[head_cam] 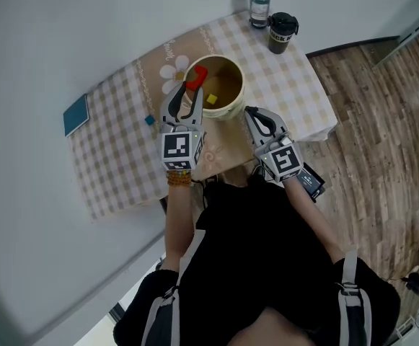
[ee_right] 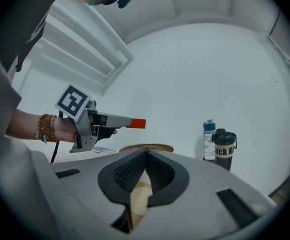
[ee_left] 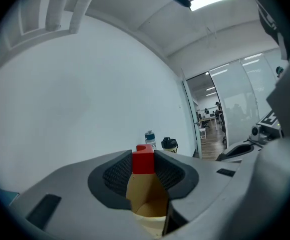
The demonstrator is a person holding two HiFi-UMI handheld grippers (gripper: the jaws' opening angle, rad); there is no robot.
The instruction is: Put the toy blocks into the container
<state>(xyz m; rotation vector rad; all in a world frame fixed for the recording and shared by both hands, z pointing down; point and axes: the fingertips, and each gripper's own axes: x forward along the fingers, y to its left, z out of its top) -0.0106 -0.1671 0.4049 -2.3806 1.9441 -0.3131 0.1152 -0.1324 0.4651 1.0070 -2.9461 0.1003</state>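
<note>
My left gripper point(head_cam: 192, 86) is shut on a red toy block point(head_cam: 197, 73), held over the left rim of the round beige container point(head_cam: 232, 73). In the left gripper view the red block point(ee_left: 143, 162) sits pinched between the dark pads, with the container point(ee_left: 145, 200) below. A yellow block point(head_cam: 210, 99) lies inside the container. On the cloth to the left lies a small blue block point(head_cam: 149, 120). My right gripper point(head_cam: 252, 112) is shut and holds nothing, just right of the container near the table's front edge. The right gripper view shows the left gripper point(ee_right: 92, 124) with the red block point(ee_right: 138, 123) above the container rim point(ee_right: 145, 147).
A checkered cloth covers the table point(head_cam: 115, 164). A clear bottle point(head_cam: 260, 2) and a black cup point(head_cam: 282, 32) stand at the far right corner. A blue book point(head_cam: 76, 114) lies at the left edge. Wooden floor point(head_cam: 382, 143) lies to the right.
</note>
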